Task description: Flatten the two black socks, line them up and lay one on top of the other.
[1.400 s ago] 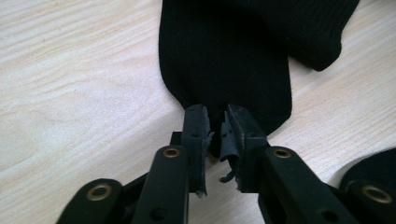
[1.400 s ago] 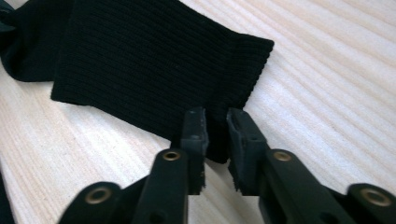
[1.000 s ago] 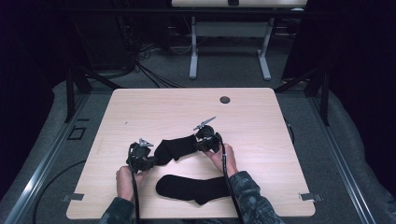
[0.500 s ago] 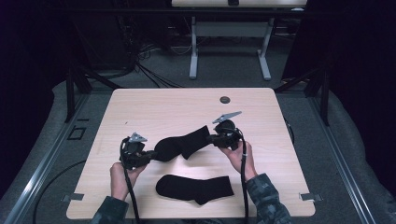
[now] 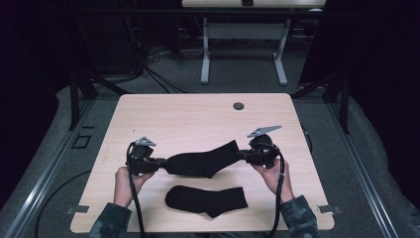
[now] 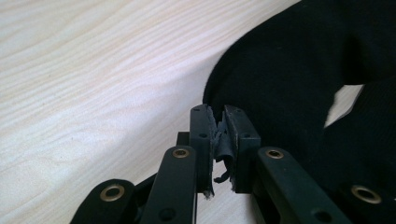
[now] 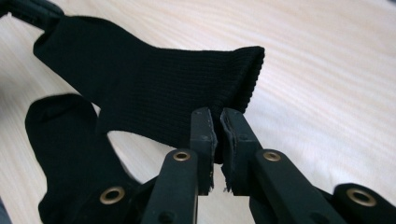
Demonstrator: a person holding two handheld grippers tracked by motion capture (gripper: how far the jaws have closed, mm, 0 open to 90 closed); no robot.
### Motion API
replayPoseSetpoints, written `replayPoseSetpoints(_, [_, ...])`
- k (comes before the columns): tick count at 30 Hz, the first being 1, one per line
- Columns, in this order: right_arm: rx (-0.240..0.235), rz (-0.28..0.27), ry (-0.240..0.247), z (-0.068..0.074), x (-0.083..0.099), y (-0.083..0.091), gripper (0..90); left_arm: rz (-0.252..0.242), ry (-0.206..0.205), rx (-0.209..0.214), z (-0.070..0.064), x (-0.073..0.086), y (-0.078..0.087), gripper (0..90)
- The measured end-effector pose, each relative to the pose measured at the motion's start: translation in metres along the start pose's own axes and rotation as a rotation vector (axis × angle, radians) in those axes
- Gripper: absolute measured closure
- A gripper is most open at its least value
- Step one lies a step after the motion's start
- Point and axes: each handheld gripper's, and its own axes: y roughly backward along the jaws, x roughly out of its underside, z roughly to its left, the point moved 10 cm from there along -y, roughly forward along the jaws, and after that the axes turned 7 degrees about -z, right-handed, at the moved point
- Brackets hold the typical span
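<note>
Above the table (image 5: 163, 111), near its front edge, stretched between two grippers: upper black sock (image 5: 203, 159), toe end clamped in left gripper (image 5: 159, 161) at 9 o'clock, cuff corner pinched in right gripper (image 5: 241, 154) at 3 o'clock. At 6 o'clock, flat on the wood, second sock (image 5: 205, 200). Judged risk: thin bite on the cuff edge, likely to slip under further pull; sagging middle liable to drag across the sock beneath.

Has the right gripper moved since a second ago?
Yes. The right gripper, shut on the stretched sock, has moved right, toward the table's right edge and away from the flat sock.
</note>
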Motion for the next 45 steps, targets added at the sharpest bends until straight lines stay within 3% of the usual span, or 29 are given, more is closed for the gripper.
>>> replayPoseSetpoints(10, [-0.023, 0.051, -0.043, -0.001, 0.036, -0.008, 83.1, 0.071, -0.007, 0.012, 0.004, 0.005, -0.016, 82.4])
replayPoseSetpoints(14, [-0.019, 0.084, -0.061, -0.001, 0.053, -0.016, 82.8, 0.133, -0.04, 0.007, 0.006, 0.014, -0.029, 81.7])
replayPoseSetpoints(15, [-0.017, 0.096, -0.059, -0.002, 0.057, -0.018, 82.6, 0.146, -0.042, 0.002, 0.007, 0.016, -0.033, 80.5])
replayPoseSetpoints(16, [0.003, 0.123, -0.055, -0.004, 0.065, -0.025, 80.5, 0.158, -0.042, -0.027, 0.011, 0.019, -0.038, 70.4])
replayPoseSetpoints(17, [0.016, 0.138, -0.056, -0.005, 0.07, -0.027, 76.8, 0.158, -0.042, -0.027, 0.011, 0.019, -0.038, 64.2])
replayPoseSetpoints(18, [0.016, 0.138, -0.056, -0.005, 0.07, -0.027, 76.8, 0.145, -0.03, -0.021, 0.012, 0.018, -0.038, 64.2])
replayPoseSetpoints(19, [0.022, 0.151, -0.053, -0.006, 0.073, -0.029, 73.1, 0.122, -0.015, -0.02, 0.013, 0.017, -0.036, 55.9])
replayPoseSetpoints(20, [0.05, 0.139, -0.054, -0.01, 0.076, -0.027, 68.4, 0.069, -0.004, -0.051, 0.016, 0.013, -0.029, 46.1])
replayPoseSetpoints(21, [0.05, 0.139, -0.054, -0.01, 0.076, -0.027, 68.4, 0.069, -0.004, -0.051, 0.016, 0.013, -0.029, 42.2])
replayPoseSetpoints(22, [0.071, 0.108, -0.047, -0.015, 0.074, -0.021, 62.3, 0.03, 0.0, -0.082, 0.019, 0.008, -0.019, 38.1])
replayPoseSetpoints(24, [0.069, 0.093, -0.052, -0.016, 0.071, -0.018, 61.4, 0.015, 0.004, -0.086, 0.02, 0.006, -0.016, 36.9])
replayPoseSetpoints(25, [0.086, 0.055, -0.055, -0.019, 0.064, -0.012, 59.8, 0.005, 0.001, -0.111, 0.019, 0.004, -0.012, 32.3])
replayPoseSetpoints(28, [0.077, 0.033, -0.05, -0.017, 0.058, -0.012, 60.0, 0.02, 0.001, -0.125, 0.017, 0.006, -0.016, 27.1])
replayPoseSetpoints(29, [0.076, 0.044, -0.026, -0.013, 0.056, -0.017, 58.3, 0.023, 0.014, -0.153, 0.017, 0.008, -0.023, 22.8])
replayPoseSetpoints(33, [0.079, 0.077, 0.016, -0.005, 0.061, -0.03, 57.6, 0.03, 0.032, -0.156, 0.012, 0.015, -0.036, 17.1])
replayPoseSetpoints(35, [0.088, 0.114, 0.036, -0.001, 0.07, -0.044, 60.3, 0.071, 0.008, -0.159, 0.007, 0.024, -0.05, 17.1])
replayPoseSetpoints(39, [0.099, 0.144, 0.059, 0.0, 0.078, -0.051, 65.2, 0.108, -0.04, -0.164, 0.001, 0.031, -0.058, 17.3])
replayPoseSetpoints(44, [0.104, 0.113, 0.049, 0.003, 0.079, -0.053, 68.5, 0.139, -0.057, -0.176, 0.003, 0.038, -0.061, 18.5])
replayPoseSetpoints(45, [0.102, 0.138, 0.067, 0.002, 0.08, -0.05, 68.6, 0.133, -0.05, -0.172, 0.004, 0.038, -0.061, 18.0])
